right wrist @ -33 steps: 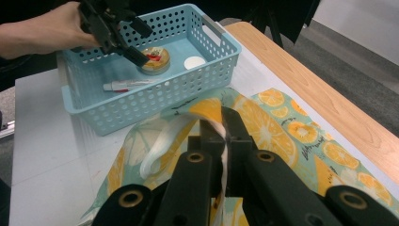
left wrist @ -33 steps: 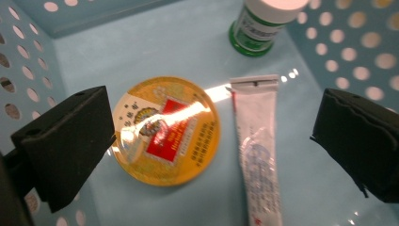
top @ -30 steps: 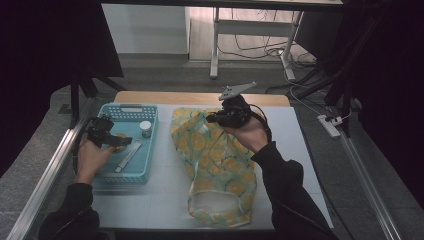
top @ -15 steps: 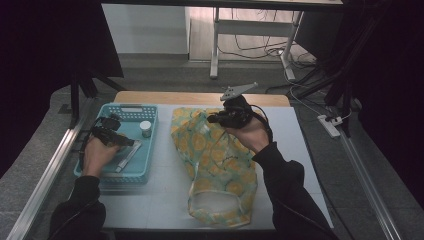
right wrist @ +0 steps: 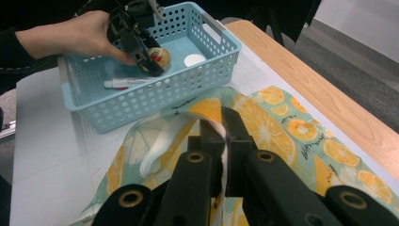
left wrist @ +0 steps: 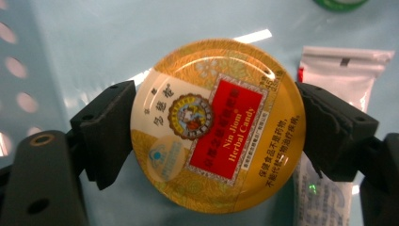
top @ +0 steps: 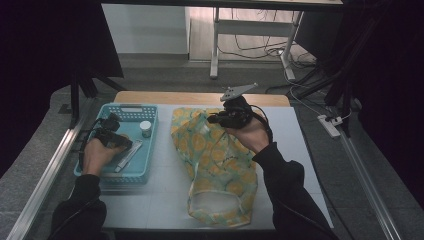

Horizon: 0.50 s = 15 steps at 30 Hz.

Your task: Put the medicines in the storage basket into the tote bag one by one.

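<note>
Blue basket (top: 117,175) on worktop (top: 160,200) left side: perforated walls bar side entry, top open. Inside: left tongs (left wrist: 214,129) astride round candy tin (left wrist: 216,125), jaws just closing on its rim; tube (left wrist: 324,122) just beside; white cap (top: 145,125) near far wall. Bare strip between basket and orange-print bag (top: 220,170). Right tongs (right wrist: 225,134) clamp white bag handle (right wrist: 164,141).

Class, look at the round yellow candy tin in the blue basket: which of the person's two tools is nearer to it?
Left. The left tool has its jaws on either side of the candy tin inside the basket. The right tool is away over the orange-print bag, clamping its white handle.
</note>
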Each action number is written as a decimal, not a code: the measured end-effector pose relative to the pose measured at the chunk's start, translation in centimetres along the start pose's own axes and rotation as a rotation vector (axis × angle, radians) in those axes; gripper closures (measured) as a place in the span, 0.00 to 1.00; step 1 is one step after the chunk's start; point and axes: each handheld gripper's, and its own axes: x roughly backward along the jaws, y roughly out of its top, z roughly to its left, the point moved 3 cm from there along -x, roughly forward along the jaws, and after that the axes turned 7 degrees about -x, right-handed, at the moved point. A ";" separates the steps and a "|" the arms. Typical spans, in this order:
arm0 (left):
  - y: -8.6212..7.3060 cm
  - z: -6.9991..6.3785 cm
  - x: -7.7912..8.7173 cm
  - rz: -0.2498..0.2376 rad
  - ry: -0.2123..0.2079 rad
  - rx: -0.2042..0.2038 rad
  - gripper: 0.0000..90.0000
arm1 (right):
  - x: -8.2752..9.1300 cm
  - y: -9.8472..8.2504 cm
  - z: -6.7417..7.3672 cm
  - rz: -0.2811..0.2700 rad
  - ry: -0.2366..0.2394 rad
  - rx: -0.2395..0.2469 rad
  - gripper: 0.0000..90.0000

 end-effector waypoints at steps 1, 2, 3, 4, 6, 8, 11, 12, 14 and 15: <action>0.0 0.0 0.0 0.001 0.001 -0.001 0.22 | 0.0 0.0 0.0 -0.001 0.000 0.000 1.00; 0.0 0.0 0.0 0.004 0.001 0.002 0.22 | -0.1 0.0 0.0 -0.001 0.000 0.000 1.00; 0.1 0.0 0.0 0.008 0.002 0.003 0.22 | -0.1 0.0 0.0 0.000 -0.001 0.002 1.00; 0.1 -0.1 0.0 0.009 0.003 0.002 0.22 | -0.1 0.0 0.1 0.002 0.000 0.002 1.00; 0.1 -0.1 0.1 0.010 0.003 0.003 0.22 | -0.1 0.0 0.1 0.002 0.001 0.003 1.00; 0.1 -0.1 0.1 0.011 0.010 -0.002 0.23 | -0.1 0.0 0.0 0.001 -0.001 0.003 1.00; 0.2 -0.1 0.4 0.001 0.018 -0.004 0.23 | 0.0 -0.1 -0.1 -0.002 -0.002 -0.002 1.00; 0.2 -0.1 0.6 -0.012 0.017 -0.001 0.23 | 0.0 -0.1 -0.1 0.000 -0.003 -0.001 1.00; 0.3 -0.2 1.1 -0.029 0.013 -0.002 0.23 | 0.0 -0.2 -0.2 -0.001 -0.002 -0.002 1.00; 0.4 -0.2 1.3 -0.035 0.010 -0.008 0.23 | -0.1 -0.2 -0.2 -0.001 -0.004 -0.005 1.00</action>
